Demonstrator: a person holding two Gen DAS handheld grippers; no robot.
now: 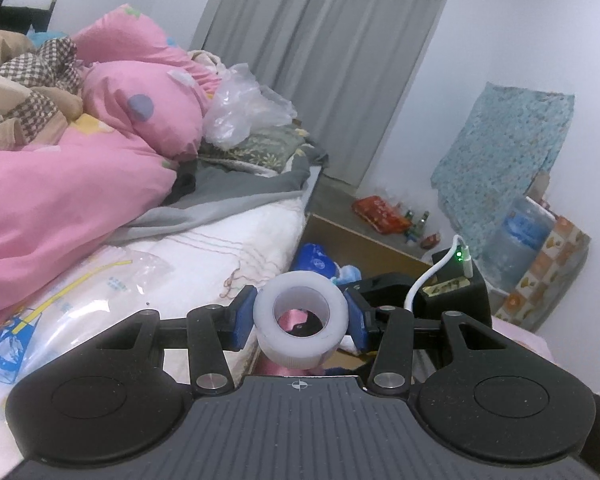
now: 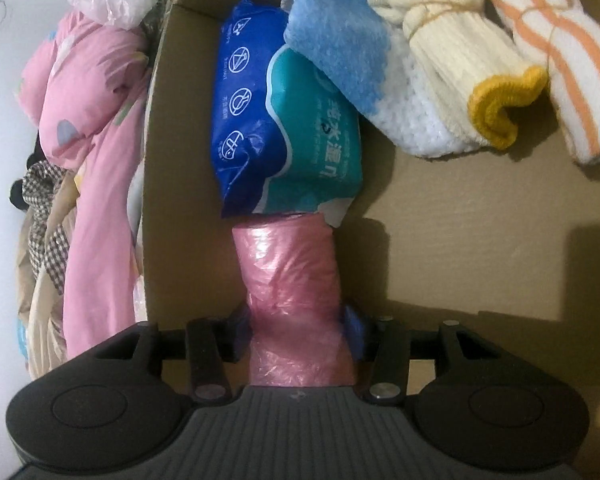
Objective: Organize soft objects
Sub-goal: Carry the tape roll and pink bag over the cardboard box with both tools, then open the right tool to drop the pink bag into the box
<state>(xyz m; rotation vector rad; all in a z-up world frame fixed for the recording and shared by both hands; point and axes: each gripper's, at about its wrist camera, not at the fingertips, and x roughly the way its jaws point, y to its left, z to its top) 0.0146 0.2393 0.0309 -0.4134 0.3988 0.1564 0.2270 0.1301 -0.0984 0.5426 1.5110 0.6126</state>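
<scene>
The left gripper [image 1: 300, 320] is closed on a white roll of tape [image 1: 300, 326], its blue fingers [image 1: 242, 322] pressing the roll from both sides with the hole facing the camera. It is held in the air beside the edge of a bed [image 1: 204, 248]. On the bed lie a pink quilt [image 1: 80, 184], a grey blanket [image 1: 228, 192] and a crumpled clear plastic bag [image 1: 244, 108]. Just past the tape, the other gripper's black body with a white cable [image 1: 432, 276] shows. Farther off stand grey curtains [image 1: 328, 52] and a water jug [image 1: 516, 236].

The right gripper [image 2: 298, 332] is clamped around a roll of pink plastic bags [image 2: 292, 292], squeezing its middle. The roll points into a cardboard box [image 2: 480, 220], and its far end touches a blue and teal pack of wipes [image 2: 284, 128] lying by the box's left wall. Next to the pack, along the far side, lie a blue and white fuzzy sock [image 2: 356, 68], a cream sock with a yellow cuff [image 2: 460, 60] resting partly on it, and an orange-striped white sock [image 2: 560, 64] to the right. Outside the left wall, the pink quilt [image 2: 92, 128] shows again.
</scene>
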